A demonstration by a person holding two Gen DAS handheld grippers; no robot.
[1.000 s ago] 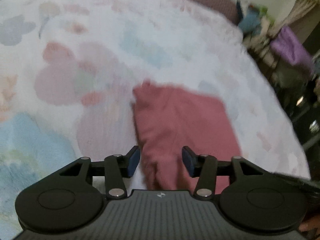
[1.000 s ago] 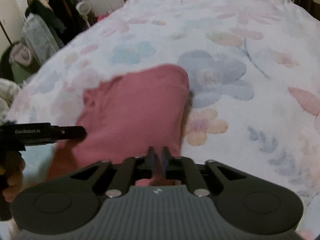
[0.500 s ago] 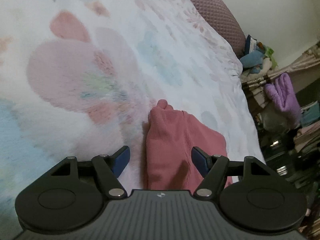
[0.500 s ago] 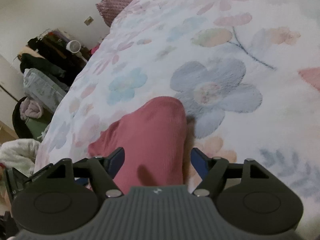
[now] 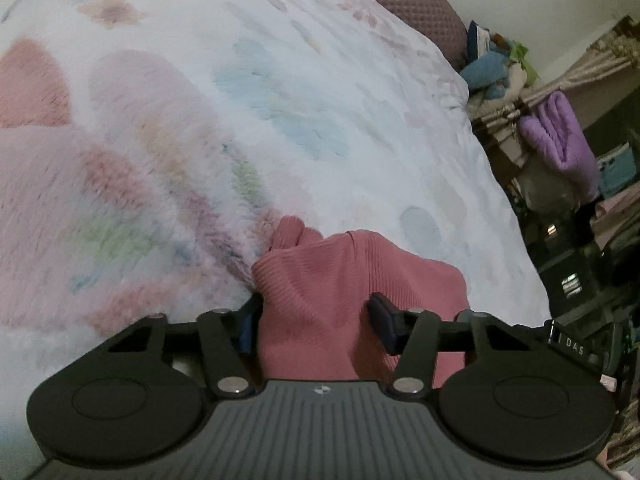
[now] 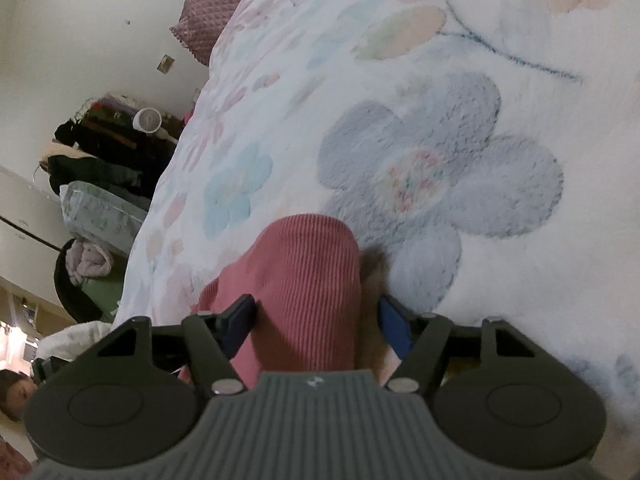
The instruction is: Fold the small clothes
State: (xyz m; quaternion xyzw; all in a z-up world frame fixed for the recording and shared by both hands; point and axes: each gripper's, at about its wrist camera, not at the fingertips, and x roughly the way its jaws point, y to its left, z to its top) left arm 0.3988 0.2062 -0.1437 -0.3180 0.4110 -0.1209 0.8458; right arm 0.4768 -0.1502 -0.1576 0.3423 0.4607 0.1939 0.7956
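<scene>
Left wrist view showed the pink ribbed garment lying near the bed's right edge, its length running away from me. My left claw had just been narrowing around it; my right claw straddled its other end, half-wide, not pinching.

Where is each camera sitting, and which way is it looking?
Left wrist: sits on the left gripper, looking forward and down at the pink garment on the floral blanket; its two fingers show, straddling the garment.
Right wrist: sits on the right gripper, looking forward and down at the pink garment; its open fingers show.
Shared: the garment, the blanket and the mauve pillow.
</scene>
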